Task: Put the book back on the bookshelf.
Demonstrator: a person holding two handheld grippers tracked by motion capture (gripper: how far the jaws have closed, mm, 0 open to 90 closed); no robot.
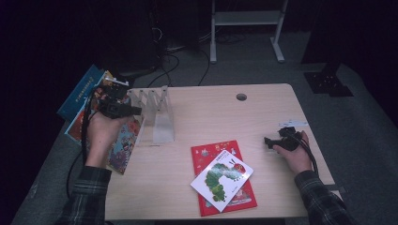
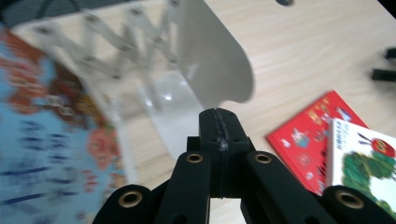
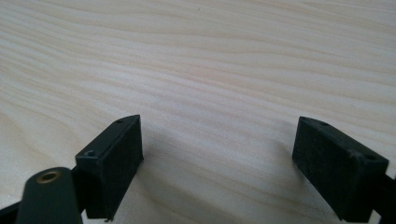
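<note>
The left gripper (image 1: 133,110) hangs near the left edge of the tabletop (image 1: 263,112), its jaws pressed flat together with nothing between them, the tips just short of the white folding book rack (image 1: 152,115) that stands near the back left corner. Beside the rack, a colourful picture book (image 1: 123,145) lies along the left edge, partly under the person's left hand (image 1: 101,133), with more books (image 1: 82,93) stacked behind it and jutting past the tabletop. The work seems to be filing books into the rack, so the jaws would need to part first, then come at the picture book's free edge from the side and take it squarely, so that it can be lifted and tipped upright without sliding. The right gripper (image 1: 268,140) rests near the right edge, jaws spread wide over bare wood, holding nothing; it could steady the rack. A red book (image 1: 206,157) with a white caterpillar book (image 1: 221,180) lying across it waits near the front edge. In the left gripper view the picture book is badly blurred, and the rack's slots are hard to count. The room behind is too dark to read.
</note>
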